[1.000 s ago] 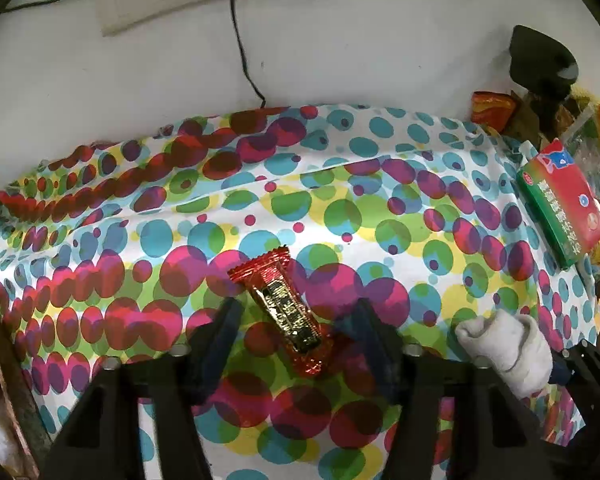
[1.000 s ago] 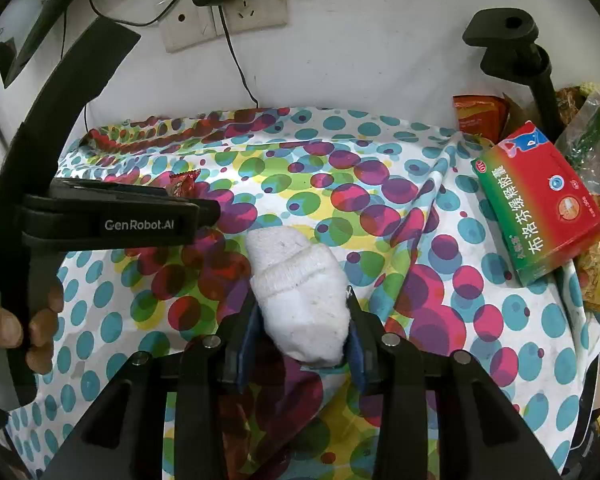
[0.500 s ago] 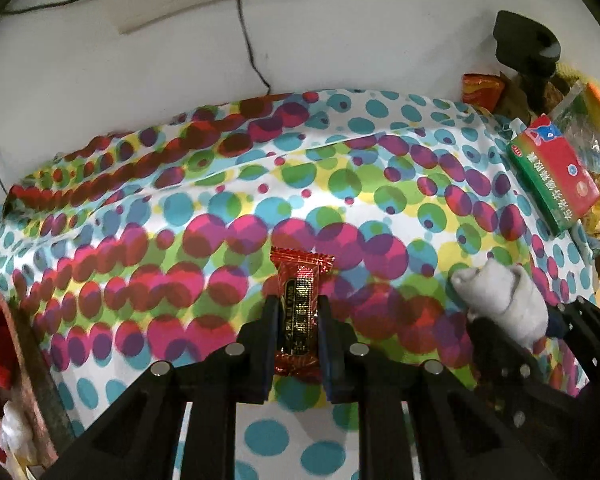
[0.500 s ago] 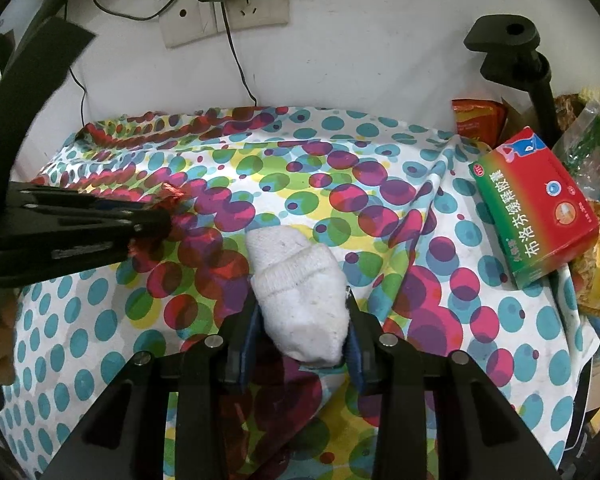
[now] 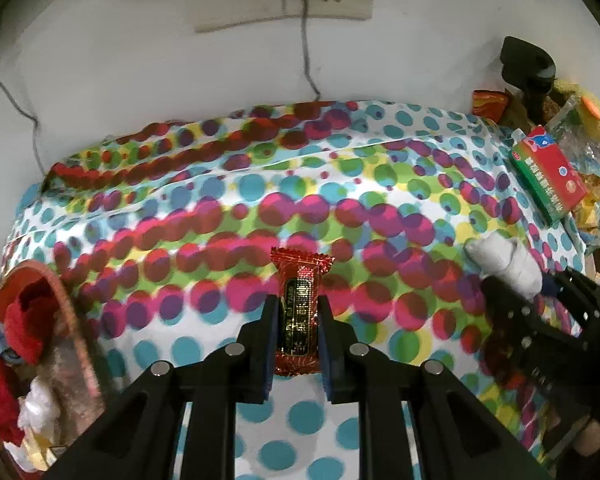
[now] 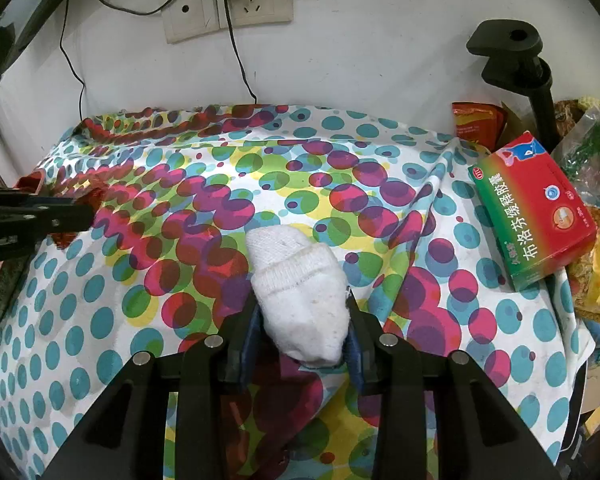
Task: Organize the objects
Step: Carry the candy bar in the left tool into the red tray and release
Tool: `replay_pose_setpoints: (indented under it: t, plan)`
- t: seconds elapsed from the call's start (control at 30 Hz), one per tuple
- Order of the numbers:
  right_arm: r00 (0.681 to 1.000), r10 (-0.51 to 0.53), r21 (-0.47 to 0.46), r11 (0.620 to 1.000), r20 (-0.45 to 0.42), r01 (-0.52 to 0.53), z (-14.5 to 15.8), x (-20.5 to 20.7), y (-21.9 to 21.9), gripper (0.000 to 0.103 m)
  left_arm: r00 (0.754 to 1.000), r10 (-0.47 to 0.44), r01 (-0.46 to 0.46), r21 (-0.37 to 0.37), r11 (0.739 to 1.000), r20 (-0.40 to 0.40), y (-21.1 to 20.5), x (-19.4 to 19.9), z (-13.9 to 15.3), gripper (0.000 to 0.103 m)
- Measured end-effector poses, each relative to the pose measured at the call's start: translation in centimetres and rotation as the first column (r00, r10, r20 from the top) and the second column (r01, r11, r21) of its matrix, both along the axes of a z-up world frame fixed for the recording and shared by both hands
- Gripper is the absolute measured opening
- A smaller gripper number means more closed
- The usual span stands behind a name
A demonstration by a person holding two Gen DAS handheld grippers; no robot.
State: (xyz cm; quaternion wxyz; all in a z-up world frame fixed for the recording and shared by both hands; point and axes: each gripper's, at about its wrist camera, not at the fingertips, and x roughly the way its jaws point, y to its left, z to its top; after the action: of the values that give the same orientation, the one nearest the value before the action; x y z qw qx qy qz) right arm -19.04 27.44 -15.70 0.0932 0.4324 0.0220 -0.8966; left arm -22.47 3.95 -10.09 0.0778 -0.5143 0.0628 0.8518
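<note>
Left gripper [image 5: 298, 330] is pinched on the candy [image 5: 300, 304], wrapper held by its long sides with the crimped top poking out past the pads, clear of the cloth [image 5: 380, 184]. Right gripper [image 6: 302, 334] is clamped on the sock [image 6: 300, 292], toe end bulging forward over the cloth, the rest squeezed between the pads. Risks as I see them: foil wrapper is slick and thin, so a fast swing toward the basket [image 5: 66, 300] at far left could let it slide or twist out of the pads. Basket already looks full of red and white stuff, so the candy may bounce off the pile or land on the rim if released high. Sock is soft and compressible, grip is mid-body only; it could creep out or snag and drag the loose cloth, which is already wrinkled near the box [image 6: 534, 216]. Two grippers sit close, so crossing paths could knock one load loose
</note>
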Motion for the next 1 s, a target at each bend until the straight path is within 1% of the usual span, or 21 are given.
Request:
replay_pose_setpoints:
  t: [0.17, 0.43, 0.63, 0.77, 1.0]
  plan:
    - [1.0, 0.0, 0.004, 1.0, 0.0, 0.0, 0.1, -0.1, 0.0, 0.035, 1.0, 0.027, -0.027, 0.004, 1.0, -0.006, -2.4, 0.9, 0.7, 0.018]
    - [1.0, 0.002, 0.038, 0.999, -0.002, -0.002, 0.0, -0.1, -0.4, 0.035, 0.997, 0.079, -0.078, 0.009, 0.997, -0.011, -6.3, 2.2, 1.5, 0.018]
    - [1.0, 0.002, 0.042, 0.999, -0.003, -0.001, 0.0, 0.0, -0.3, 0.035, 0.993, 0.117, -0.117, 0.005, 0.993, -0.016, -9.4, 3.2, 2.0, 0.018]
    - [1.0, 0.002, 0.042, 0.999, -0.003, -0.002, 0.0, -0.1, -0.4, 0.035, 0.986, 0.164, -0.164, 0.01, 0.986, -0.018, -12.1, 3.7, 2.3, 0.018]
    - [1.0, 0.001, 0.047, 0.999, -0.004, -0.001, 0.0, 0.0, -0.4, 0.035, 0.975, 0.221, -0.221, -0.014, 0.975, -0.024, -16.3, 4.4, 2.7, 0.018]
